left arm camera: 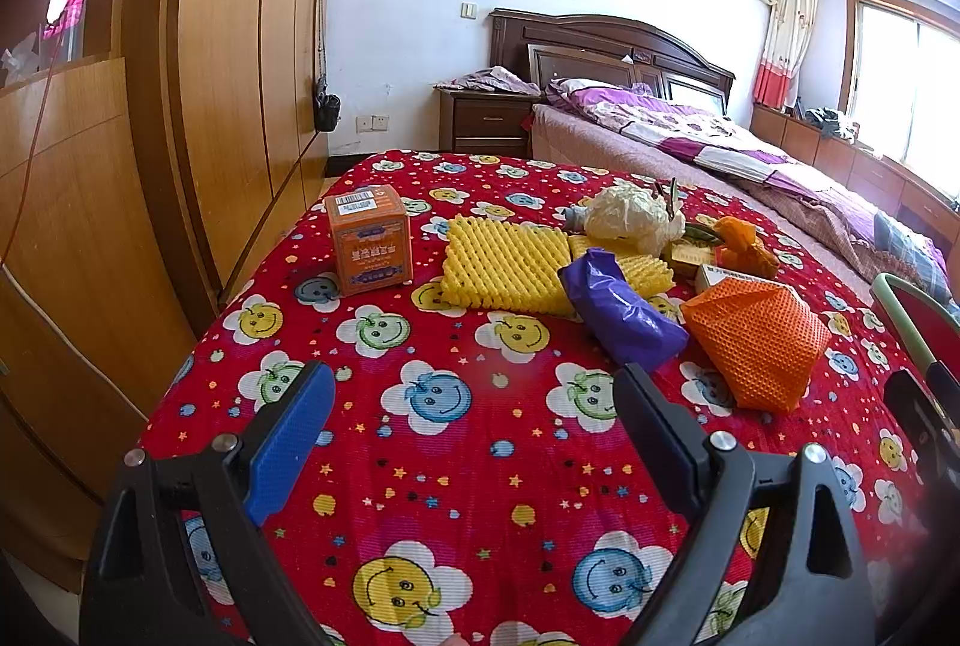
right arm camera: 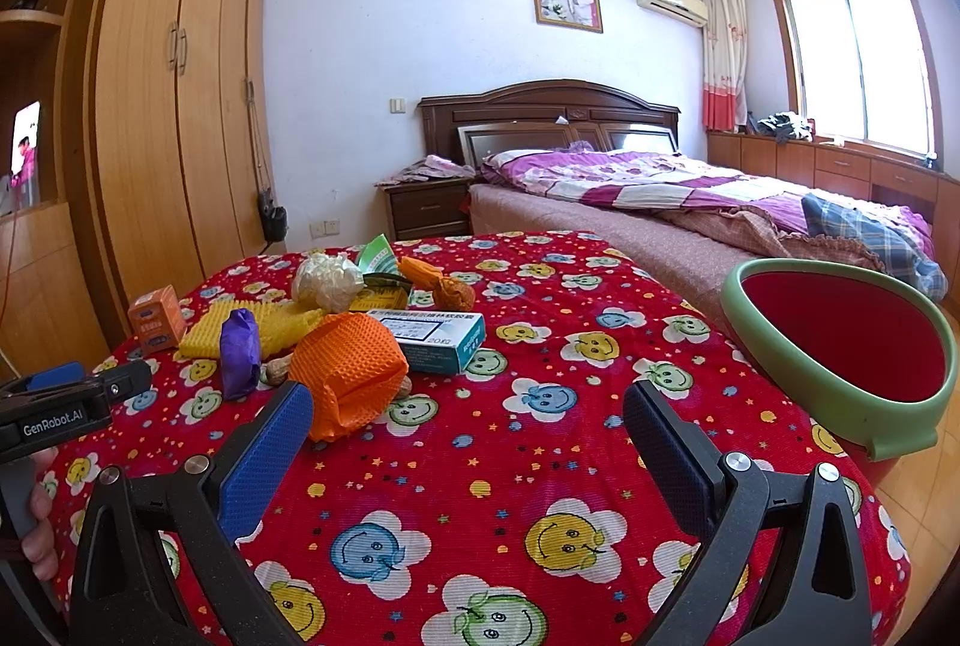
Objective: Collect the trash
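Both tongs are held wide open and empty above the red smiley-print cloth (right arm camera: 540,466): left gripper (left arm camera: 474,400), right gripper (right arm camera: 468,415). Trash is heaped ahead: orange foam net (right arm camera: 348,376) nearest, purple wrapper (right arm camera: 239,355), yellow foam net (left arm camera: 504,265), crumpled white wad (right arm camera: 327,281), medicine box (right arm camera: 438,340), and a small orange carton (left arm camera: 369,238) apart. A green-rimmed red bin (right arm camera: 780,382) is seen at the right edge; nothing is visible inside.

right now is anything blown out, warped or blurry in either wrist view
Left wrist view: the window is blown out white, the wardrobe bows from fisheye distortion, and the corners are dark. Right wrist view: the window is bright but its frame still reads, and the trash bin rim stretches near the edge. The trash pile looks sharp in both.
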Motion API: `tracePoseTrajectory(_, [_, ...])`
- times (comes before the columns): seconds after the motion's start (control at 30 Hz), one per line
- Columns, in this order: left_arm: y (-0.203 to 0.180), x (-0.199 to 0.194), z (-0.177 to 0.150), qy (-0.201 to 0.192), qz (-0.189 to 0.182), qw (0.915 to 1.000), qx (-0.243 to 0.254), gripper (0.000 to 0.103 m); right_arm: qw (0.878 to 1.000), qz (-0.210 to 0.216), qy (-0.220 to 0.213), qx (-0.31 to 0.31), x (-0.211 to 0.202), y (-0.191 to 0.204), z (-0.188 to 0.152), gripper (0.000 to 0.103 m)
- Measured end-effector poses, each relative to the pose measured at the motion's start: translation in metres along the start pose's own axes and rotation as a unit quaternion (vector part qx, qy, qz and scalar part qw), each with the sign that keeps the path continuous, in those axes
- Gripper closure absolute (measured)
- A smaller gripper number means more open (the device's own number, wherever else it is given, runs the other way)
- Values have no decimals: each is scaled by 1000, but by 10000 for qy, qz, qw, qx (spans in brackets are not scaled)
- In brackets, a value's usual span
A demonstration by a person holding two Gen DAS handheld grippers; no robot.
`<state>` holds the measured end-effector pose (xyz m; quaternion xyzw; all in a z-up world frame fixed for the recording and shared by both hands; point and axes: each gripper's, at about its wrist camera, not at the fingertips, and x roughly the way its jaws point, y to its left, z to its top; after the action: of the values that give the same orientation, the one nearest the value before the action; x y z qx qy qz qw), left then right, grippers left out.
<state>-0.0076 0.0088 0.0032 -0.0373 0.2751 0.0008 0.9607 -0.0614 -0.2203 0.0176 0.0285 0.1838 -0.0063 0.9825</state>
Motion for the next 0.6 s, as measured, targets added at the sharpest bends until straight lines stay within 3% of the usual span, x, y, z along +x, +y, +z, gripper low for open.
tracePoseTrajectory(0.6, [0, 0, 0, 1, -4, 10000, -4, 9, 10000, 16, 18, 0, 1, 3, 0, 1])
